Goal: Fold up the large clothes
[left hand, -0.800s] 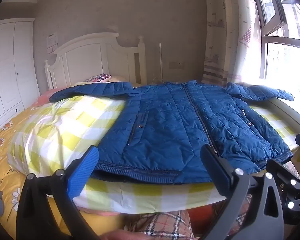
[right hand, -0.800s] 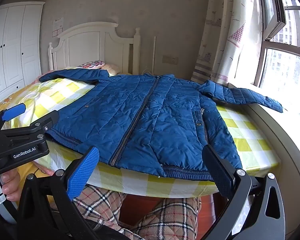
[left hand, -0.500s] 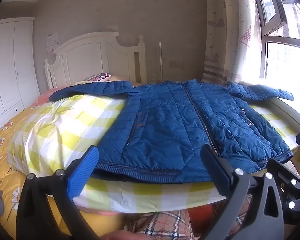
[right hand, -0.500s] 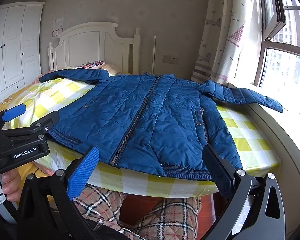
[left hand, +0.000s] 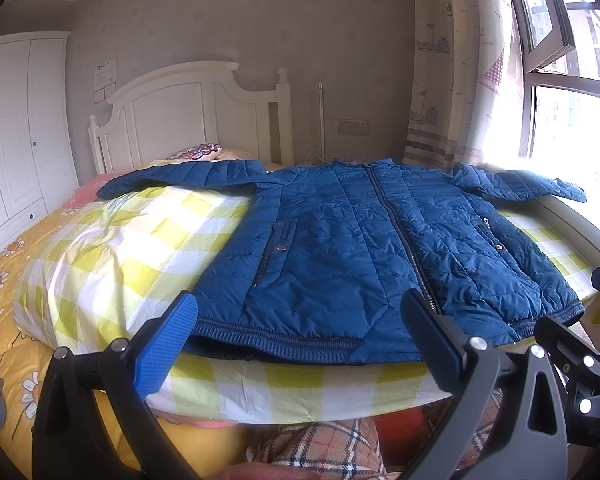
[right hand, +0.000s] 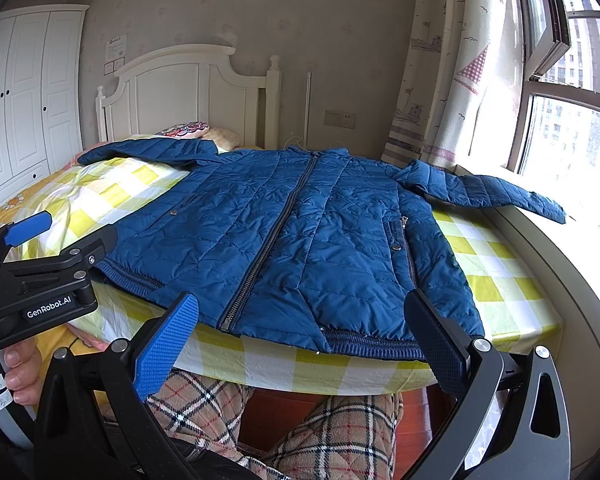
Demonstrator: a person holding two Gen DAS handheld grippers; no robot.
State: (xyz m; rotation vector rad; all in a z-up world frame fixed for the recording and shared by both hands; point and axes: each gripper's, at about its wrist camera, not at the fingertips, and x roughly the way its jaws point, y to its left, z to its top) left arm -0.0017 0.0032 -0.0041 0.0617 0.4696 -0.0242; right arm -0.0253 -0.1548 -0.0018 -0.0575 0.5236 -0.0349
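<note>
I see the blue quilted jacket (left hand: 364,256) lying flat on the bed (left hand: 112,256), front side up and zipped closed, with its hem at the near edge of the bed and its collar toward the white headboard (left hand: 188,116). Both sleeves are spread out to the sides: one rests on the yellow checked quilt (left hand: 100,248) near the pillow (left hand: 198,151), the other reaches toward the window (right hand: 572,136) and lies on the sill. My left hand-held gripper (left hand: 296,332) is wide open and holds nothing; its fingers frame the left half of the hem, but they stay in front of it, not touching the fabric. My right hand-held gripper (right hand: 300,332) is also wide open and empty, and it hovers just before the right part of the hem, near the lower end of the zipper (right hand: 268,248). In the right wrist view the left tool appears at the left border, beside the corner of the hem. Below the bed edge I see legs in plaid trousers (right hand: 340,436). A white wardrobe (right hand: 24,96) stands at the left wall, and a curtain (right hand: 456,64) hangs beside the window.
</note>
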